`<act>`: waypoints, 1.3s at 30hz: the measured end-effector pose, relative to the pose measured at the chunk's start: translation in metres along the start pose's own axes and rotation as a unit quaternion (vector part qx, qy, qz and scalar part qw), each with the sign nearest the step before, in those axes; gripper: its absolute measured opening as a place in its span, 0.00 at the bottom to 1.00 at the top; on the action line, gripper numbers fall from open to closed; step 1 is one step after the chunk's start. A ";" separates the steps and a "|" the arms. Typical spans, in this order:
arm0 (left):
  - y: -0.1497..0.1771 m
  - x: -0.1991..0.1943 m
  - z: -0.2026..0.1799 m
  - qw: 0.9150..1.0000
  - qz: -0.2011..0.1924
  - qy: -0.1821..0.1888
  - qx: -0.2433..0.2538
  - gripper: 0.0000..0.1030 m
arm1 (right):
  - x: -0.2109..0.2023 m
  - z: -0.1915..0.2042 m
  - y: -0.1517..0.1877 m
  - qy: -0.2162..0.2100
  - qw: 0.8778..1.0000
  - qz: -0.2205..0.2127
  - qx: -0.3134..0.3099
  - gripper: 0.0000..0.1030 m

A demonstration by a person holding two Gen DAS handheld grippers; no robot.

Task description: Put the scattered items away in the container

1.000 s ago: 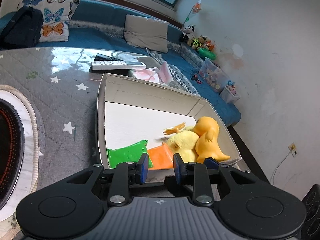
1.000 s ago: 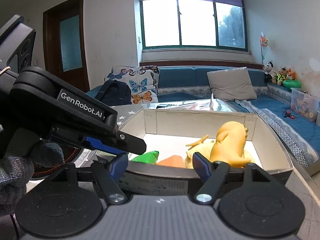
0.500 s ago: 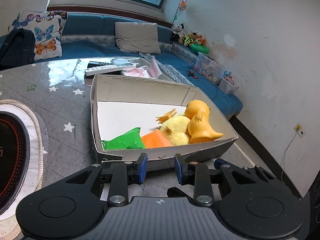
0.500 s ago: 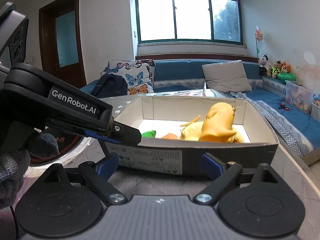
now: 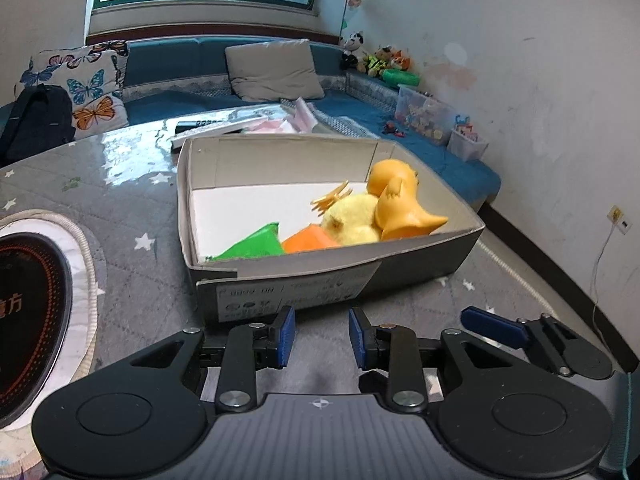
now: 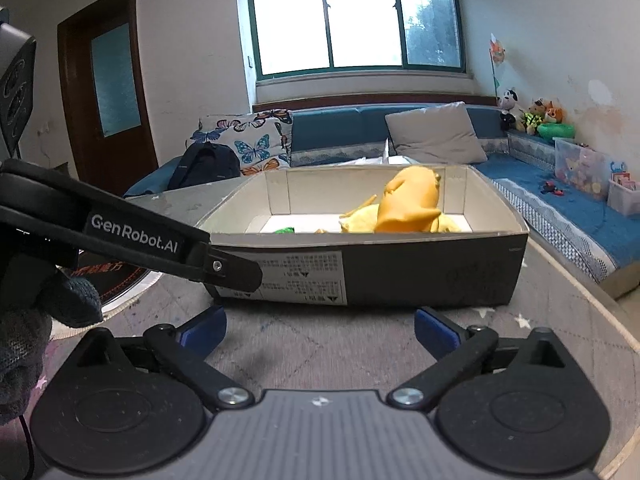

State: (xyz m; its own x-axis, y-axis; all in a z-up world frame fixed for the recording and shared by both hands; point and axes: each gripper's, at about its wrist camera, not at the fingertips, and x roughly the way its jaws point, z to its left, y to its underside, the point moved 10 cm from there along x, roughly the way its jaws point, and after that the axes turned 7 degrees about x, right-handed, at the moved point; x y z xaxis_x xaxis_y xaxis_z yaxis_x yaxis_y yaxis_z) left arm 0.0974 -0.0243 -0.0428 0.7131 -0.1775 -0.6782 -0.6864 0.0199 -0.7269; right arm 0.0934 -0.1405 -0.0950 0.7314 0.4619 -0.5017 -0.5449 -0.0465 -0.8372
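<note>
A cardboard box (image 5: 304, 280) stands on the grey star-patterned table. Inside it lie an orange rubber toy (image 5: 400, 204), a yellow plush (image 5: 352, 220), a green packet (image 5: 252, 246) and an orange packet (image 5: 310, 238). My left gripper (image 5: 320, 320) hovers just short of the box's near wall, its jaws a little apart with nothing between them. My right gripper (image 6: 318, 324) is in front of the same wall (image 6: 400, 272), its jaws opening wide and empty. The orange toy (image 6: 412, 200) rises above the rim in the right wrist view. One right finger (image 5: 492, 326) shows beside the left gripper.
A round induction hob (image 5: 28, 320) sits on the table's left. A remote (image 5: 200, 126) and pink papers (image 5: 296, 120) lie behind the box. A gloved hand (image 6: 24, 340) holds the left gripper's body (image 6: 160, 240). The table edge (image 6: 592, 300) runs close on the right, with a blue sofa beyond.
Both grippers have drawn back from over the box's near wall to the table in front of it. The right jaws have spread much wider; the left jaws have parted slightly.
</note>
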 end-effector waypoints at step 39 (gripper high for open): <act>0.042 0.014 0.015 0.993 0.071 -0.092 0.032 0.31 | -0.001 0.002 0.030 0.013 0.999 0.030 0.021 1.00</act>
State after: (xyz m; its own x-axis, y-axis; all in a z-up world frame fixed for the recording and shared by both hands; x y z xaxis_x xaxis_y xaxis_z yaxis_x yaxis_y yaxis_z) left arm 0.0801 -0.0114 -0.0844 0.6272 0.0132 -0.7787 -0.7760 0.0955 -0.6234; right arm 0.0751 -0.1403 -0.1191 0.7063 0.4369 -0.5570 -0.6052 -0.0356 -0.7953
